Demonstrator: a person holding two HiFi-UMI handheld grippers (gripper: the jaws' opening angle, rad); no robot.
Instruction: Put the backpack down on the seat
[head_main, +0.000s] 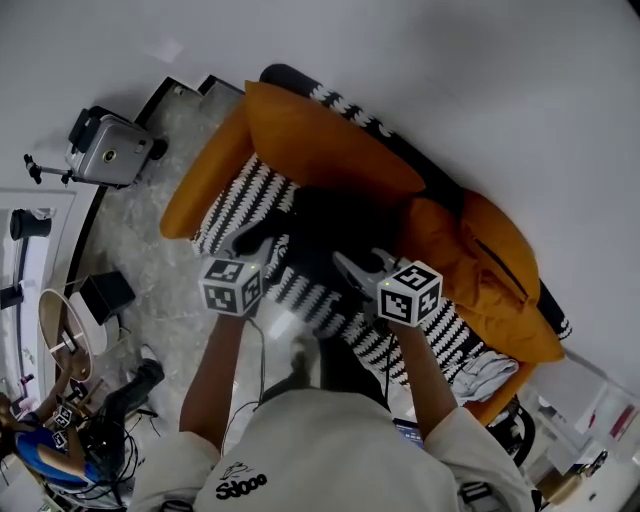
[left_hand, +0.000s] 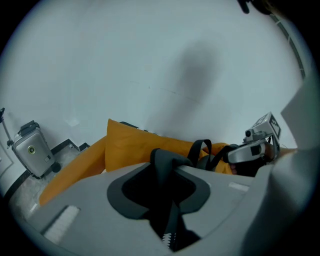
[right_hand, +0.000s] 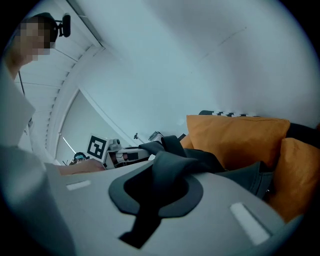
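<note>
Seen from above, a person in a pale shirt stands at the front edge of an orange sofa, both bare forearms reaching forward. Each hand carries a claw with a black-and-white marker cube.

The left claw (head_main: 246, 243) is clamped nearly closed on a black strap (left_hand: 165, 161) that runs up through its jaws. The right claw (head_main: 356, 268) is pinched almost fully shut on a thick fold at the top of the backpack (head_main: 318, 222). Gripping it at two points probably keeps the bag level and under control as it is lowered.

The backpack, a dark bulk between the two claws, sits over the middle of the seat (head_main: 236, 204). It is closer to the seat's back edge than to its front. Whether its base touches the seat cannot be told.

A black-and-white zigzag throw (head_main: 440, 335) covers the seat. Beyond the bag, a large orange back cushion (head_main: 320, 135) leans against the sofa's rear edge, with a plain white wall behind it.
</note>
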